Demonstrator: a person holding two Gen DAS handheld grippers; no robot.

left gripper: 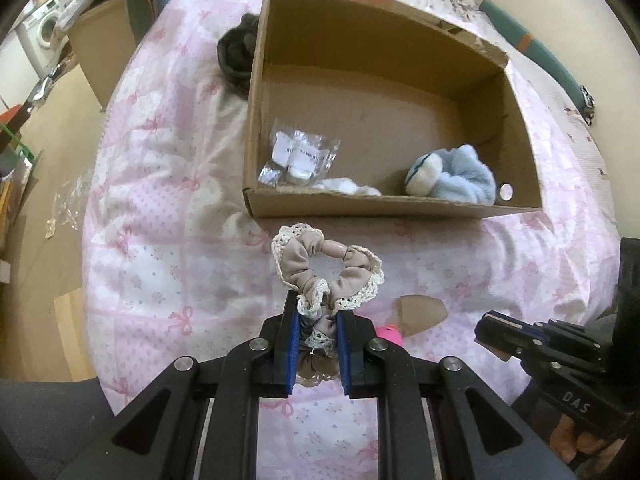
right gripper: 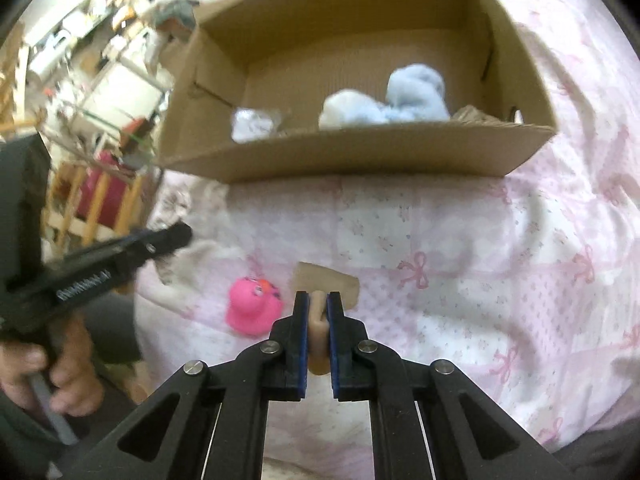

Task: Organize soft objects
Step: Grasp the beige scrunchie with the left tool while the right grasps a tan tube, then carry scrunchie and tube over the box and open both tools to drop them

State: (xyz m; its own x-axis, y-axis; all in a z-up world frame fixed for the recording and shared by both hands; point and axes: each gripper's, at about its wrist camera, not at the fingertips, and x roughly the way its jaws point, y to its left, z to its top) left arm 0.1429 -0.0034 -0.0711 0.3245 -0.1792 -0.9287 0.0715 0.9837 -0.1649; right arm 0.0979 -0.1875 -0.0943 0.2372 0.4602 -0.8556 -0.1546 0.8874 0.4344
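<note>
Cardboard forms the open box (left gripper: 520, 120) on the pink-patterned bed (left gripper: 160, 220), already holding a blue fluffy piece (left gripper: 460, 176) and a plastic packet (left gripper: 300, 156). Each tool is mid-carry: the left tool (left gripper: 318, 320) is clamped on a beige lace-edged scrunchie (left gripper: 326, 268), held just short of the box's near wall, while the right tool (right gripper: 318, 304) is pinched on a tan soft piece (right gripper: 318, 324) (its exact nature is hard to tell). A pink rubber duck (right gripper: 252, 308) lies on the bed beside it. Next, judging by the task, the scrunchie needs lifting over the wall and releasing inside.
</note>
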